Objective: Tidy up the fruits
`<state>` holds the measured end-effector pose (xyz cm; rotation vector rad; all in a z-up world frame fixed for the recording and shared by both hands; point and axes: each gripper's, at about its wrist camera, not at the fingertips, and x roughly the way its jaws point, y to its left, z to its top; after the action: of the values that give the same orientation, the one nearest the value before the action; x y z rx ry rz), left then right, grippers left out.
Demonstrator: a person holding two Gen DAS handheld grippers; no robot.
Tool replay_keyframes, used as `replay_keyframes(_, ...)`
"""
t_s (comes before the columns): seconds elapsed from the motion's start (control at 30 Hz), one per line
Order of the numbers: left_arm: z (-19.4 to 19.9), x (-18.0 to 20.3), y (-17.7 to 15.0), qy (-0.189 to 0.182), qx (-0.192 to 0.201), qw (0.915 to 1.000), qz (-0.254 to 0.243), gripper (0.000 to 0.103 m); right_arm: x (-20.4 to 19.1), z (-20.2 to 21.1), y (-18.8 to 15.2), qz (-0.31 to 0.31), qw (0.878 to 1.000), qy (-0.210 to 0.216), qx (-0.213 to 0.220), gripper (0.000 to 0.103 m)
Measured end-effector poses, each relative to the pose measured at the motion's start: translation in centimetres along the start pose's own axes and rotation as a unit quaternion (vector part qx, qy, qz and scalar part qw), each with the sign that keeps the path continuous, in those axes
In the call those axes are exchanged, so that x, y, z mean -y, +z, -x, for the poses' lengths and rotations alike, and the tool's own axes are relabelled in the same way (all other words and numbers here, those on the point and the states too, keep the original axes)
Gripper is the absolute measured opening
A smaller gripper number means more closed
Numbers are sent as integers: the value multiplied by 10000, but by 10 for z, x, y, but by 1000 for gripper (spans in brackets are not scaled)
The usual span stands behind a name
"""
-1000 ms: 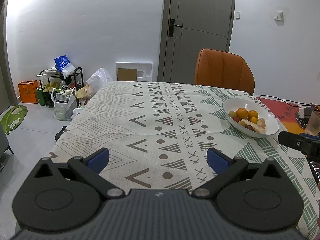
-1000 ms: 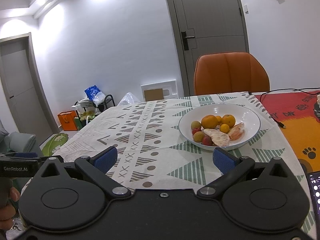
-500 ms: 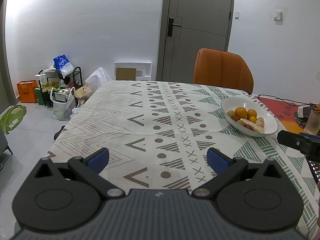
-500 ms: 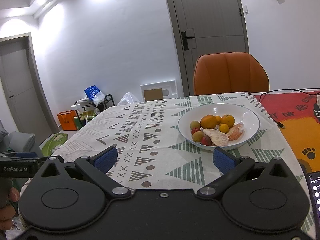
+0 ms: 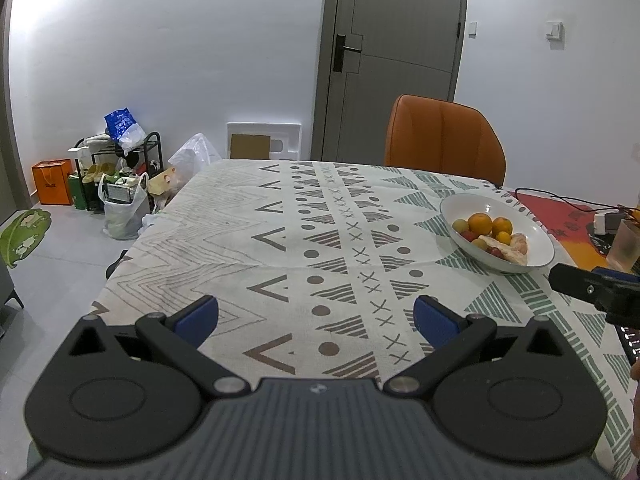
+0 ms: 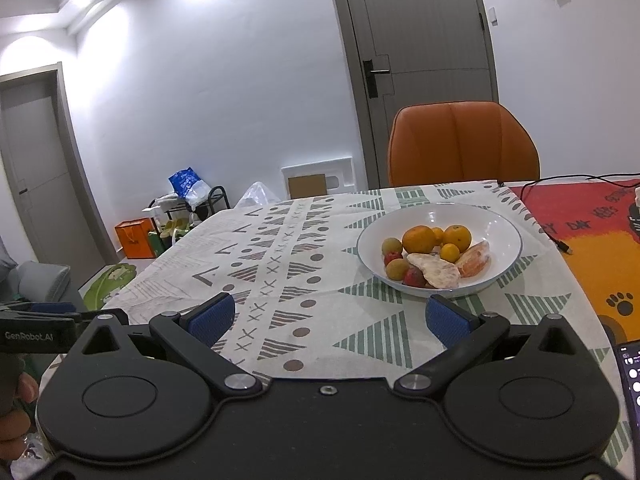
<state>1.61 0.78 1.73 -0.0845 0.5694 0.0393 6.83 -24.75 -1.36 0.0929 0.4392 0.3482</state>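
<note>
- Fingers of the right hand-held gripper [image 6: 327, 320] stand wide apart with nothing between them, low over the near part of the bench [image 6: 280, 280].
- Straight ahead of it and a touch to the right sits the white bowl [image 6: 500, 224], near its right blue pad [image 6: 446, 322] but not touching it.
- Inside the bowl the fruits [image 6: 434, 256] lie heaped: oranges toward the far side, small green and red ones at the left, and peeled citrus pieces on the near side, their long axis running roughly left to right across the gripper's line.
- The left hand-held gripper [image 5: 316, 318] is equally wide and empty, over the middle of the patterned cloth [image 5: 280, 240]; from it the bowl [image 5: 536, 236] lies well apart, far and to the right.
- Judged from this, the right hand is the nearer one, and a short forward reach would bring it to the bowl's near rim.
</note>
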Motion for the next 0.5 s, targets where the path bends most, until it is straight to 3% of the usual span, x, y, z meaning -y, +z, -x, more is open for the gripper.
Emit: replay_keyframes(0.5,0,-2,1,-20,-12,10000,-26,103,1,-4,-2,2,10000,-13,-36,103)
